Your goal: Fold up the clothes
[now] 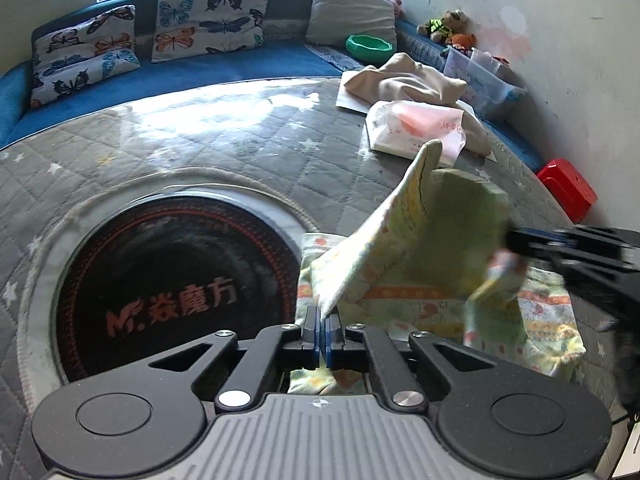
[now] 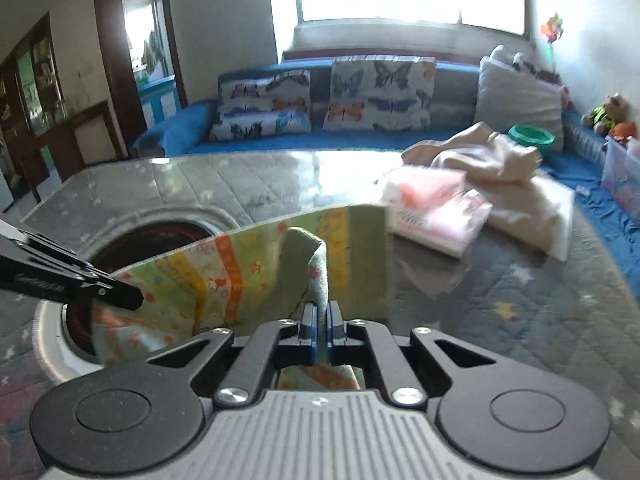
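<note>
A small patterned garment [image 1: 404, 256], pale green and yellow with orange bands, is held between both grippers above the quilted table cover [image 1: 224, 140]. My left gripper [image 1: 323, 322] is shut on one edge of it. My right gripper [image 2: 321, 318] is shut on another edge of the garment [image 2: 240, 276], which stretches across in front of it. The right gripper also shows in the left wrist view [image 1: 516, 240], coming in from the right. The left gripper shows in the right wrist view [image 2: 132, 298] at the left, clamped on the cloth. Part of the garment rests on the table.
A black round induction plate [image 1: 176, 284] is set in the table left of the garment. A beige cloth pile [image 1: 408, 80] and a pink-white plastic packet [image 1: 416, 128] lie at the far right. A red box [image 1: 568, 188], green bowl [image 1: 370, 46], clear bins and a blue sofa with cushions stand beyond.
</note>
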Demonstrator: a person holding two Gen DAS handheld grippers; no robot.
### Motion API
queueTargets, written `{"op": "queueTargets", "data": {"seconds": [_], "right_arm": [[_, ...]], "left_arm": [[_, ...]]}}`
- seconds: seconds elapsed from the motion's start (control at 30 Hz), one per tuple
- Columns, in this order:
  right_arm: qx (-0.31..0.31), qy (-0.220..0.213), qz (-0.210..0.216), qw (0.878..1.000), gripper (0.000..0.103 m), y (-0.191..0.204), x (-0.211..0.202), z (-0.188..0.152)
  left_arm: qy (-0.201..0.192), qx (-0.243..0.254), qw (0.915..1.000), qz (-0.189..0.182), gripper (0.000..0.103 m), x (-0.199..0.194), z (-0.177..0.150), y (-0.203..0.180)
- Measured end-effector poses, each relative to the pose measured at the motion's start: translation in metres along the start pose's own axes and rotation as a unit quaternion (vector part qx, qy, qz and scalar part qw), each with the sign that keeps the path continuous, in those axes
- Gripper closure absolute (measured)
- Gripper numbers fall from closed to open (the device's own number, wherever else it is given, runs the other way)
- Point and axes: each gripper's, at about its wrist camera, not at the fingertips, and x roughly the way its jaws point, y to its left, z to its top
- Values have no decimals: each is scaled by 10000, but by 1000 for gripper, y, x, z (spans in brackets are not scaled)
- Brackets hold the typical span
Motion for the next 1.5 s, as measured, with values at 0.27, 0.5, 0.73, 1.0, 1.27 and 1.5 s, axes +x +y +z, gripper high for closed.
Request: {"op": "queueTargets", "data": {"seconds": [0.27, 0.5, 0.73, 1.0, 1.27, 1.5], "right_arm": [[58, -220, -280, 9993, 99, -6, -84, -30], [410, 242, -772, 9959, 99, -21, -116, -76], [837, 580, -1130, 9884, 98, -37, -133, -113], [969, 234, -1451, 9844, 73, -46, -149, -113], [848, -101, -1128, 9899, 45, -39, -141, -92], [838, -75, -735, 9937, 24, -29, -111, -86]], "left_arm": [[-128, 2, 9999, 107, 101, -29, -30, 13], [-196, 9, 9995, 232, 101, -42, -41, 22], [-339, 102, 9993, 154, 84, -41, -24, 9], [-369, 288, 9985, 273, 49, -14, -1, -15], [-310, 495, 9974, 419, 23, 19, 22, -33], [-332, 632, 9957, 594, 9, 44, 40, -44]]}}
